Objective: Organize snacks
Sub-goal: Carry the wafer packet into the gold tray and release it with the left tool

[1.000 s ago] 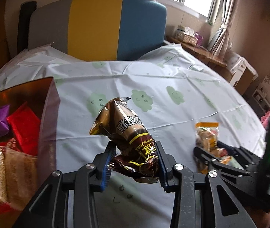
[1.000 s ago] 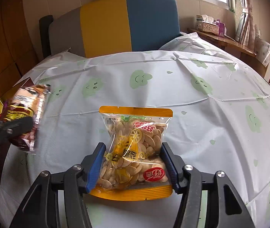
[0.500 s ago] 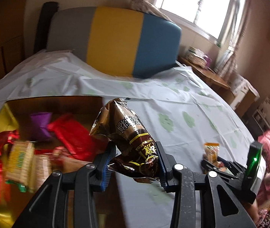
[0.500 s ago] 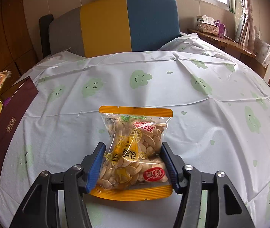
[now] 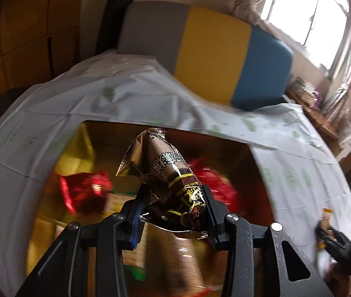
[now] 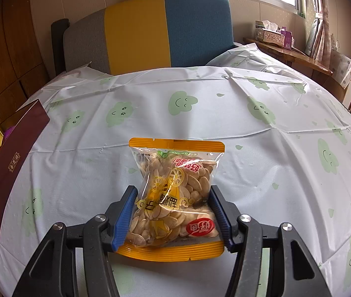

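Left tool (image 5: pixel 175 208) clamped on a brown snack packet (image 5: pixel 168 175), held in the air above the open box (image 5: pixel 254 163) (gold-lined, blurred red and yellow packets inside) at the tabletop's left edge. Right tool (image 6: pixel 173 212) has its blue pads pressed on both sides of a seed packet (image 6: pixel 175 190) with orange borders, whose bottom end lies on the white cloud-print tablecloth (image 6: pixel 262 133), well apart from the box. Striped grey-yellow-blue seat back (image 6: pixel 150 29) behind the tabletop; the right tool also shows small at the left view's lower right.
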A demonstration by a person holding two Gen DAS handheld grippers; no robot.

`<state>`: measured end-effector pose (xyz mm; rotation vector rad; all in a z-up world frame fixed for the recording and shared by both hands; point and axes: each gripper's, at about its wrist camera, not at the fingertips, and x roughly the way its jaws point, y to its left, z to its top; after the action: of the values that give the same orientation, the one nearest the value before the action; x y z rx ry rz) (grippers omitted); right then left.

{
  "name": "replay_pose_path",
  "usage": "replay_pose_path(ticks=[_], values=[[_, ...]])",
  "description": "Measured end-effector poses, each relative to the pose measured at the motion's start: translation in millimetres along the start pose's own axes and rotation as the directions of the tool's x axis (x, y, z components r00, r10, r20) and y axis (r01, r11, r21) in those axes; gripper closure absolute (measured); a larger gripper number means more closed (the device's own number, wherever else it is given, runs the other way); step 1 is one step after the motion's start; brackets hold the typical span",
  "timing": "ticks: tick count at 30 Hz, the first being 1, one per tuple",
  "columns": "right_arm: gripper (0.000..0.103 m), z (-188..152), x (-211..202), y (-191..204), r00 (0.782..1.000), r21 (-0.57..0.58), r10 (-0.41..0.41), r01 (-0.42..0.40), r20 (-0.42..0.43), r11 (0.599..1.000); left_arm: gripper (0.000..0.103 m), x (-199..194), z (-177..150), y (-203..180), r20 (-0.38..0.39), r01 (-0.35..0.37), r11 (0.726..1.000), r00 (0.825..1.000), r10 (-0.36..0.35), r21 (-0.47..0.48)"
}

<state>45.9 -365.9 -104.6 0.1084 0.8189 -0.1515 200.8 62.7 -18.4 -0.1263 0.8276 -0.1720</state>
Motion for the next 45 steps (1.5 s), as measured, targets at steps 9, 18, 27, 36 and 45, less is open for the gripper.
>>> replay_pose_path(ticks=[9, 18, 27, 36, 45], values=[[0.043, 0, 0, 0, 1.0, -0.001, -0.001, 0.001, 0.0, 1.0, 0.062, 34, 19, 39, -0.062, -0.074, 0.997, 0.995, 0.075, 0.011], [0.043, 0, 0, 0, 1.0, 0.0, -0.001, 0.001, 0.0, 1.0, 0.054, 69, 32, 55, -0.148, -0.093, 0.996, 0.985, 0.09, -0.008], [0.043, 0, 0, 0, 1.0, -0.001, -0.005, 0.005, 0.001, 1.0, 0.029, 38, 35, 60, -0.093, -0.074, 0.994, 0.993, 0.067, -0.081], [0.044, 0, -1, 0, 1.0, -0.004, -0.015, 0.015, 0.01, 1.0, 0.024, 5, 6, 23, -0.028, -0.188, 0.979, 0.981, 0.19, 0.084], [0.045, 2, -17, 2, 0.998, -0.025, -0.02, 0.022, 0.065, 0.999, 0.017, -31, -22, 8, -0.035, -0.15, 0.988, 0.988, 0.152, 0.047]])
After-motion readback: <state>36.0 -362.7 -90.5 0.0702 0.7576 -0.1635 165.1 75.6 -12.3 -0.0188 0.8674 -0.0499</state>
